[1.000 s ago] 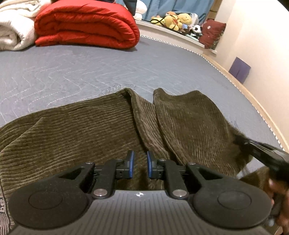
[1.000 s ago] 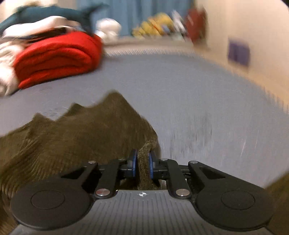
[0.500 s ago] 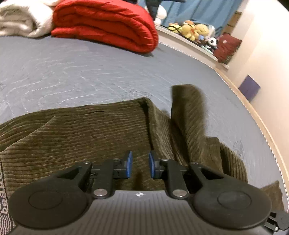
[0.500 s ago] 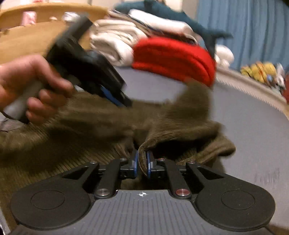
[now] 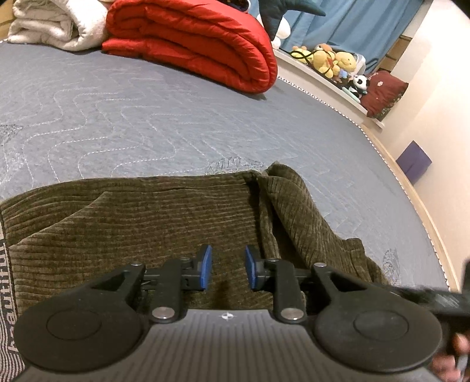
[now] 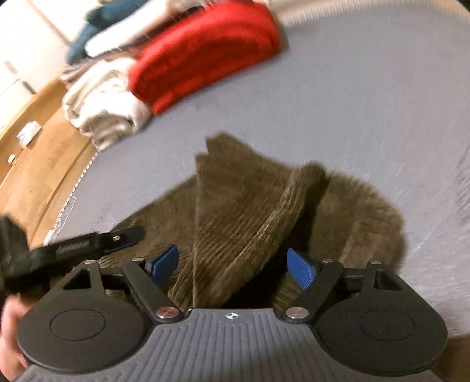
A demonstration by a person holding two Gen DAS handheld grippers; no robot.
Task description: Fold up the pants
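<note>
Fingers (image 6: 302, 271) of the right gripper (image 6: 233, 266) stand wide apart and are opening, a raised fold of the pants (image 6: 249, 211) between them but touched by neither pad; the left gripper (image 5: 226, 270) has its 2 blue pads a narrow gap apart, also opening, hovering over flat corduroy with nothing clamped. Olive-brown and ribbed, the pants lie on the grey quilted bed (image 5: 147, 117) directly under and ahead of both grippers; seen from the left wrist, their long axis runs across the view, with a loose flap (image 5: 296, 205) bunched at the right end. That flap lies nearer the right hand, so smoothing it likely falls to that side; farther off rest a red duvet (image 5: 194, 41) and white blankets (image 5: 50, 23).
</note>
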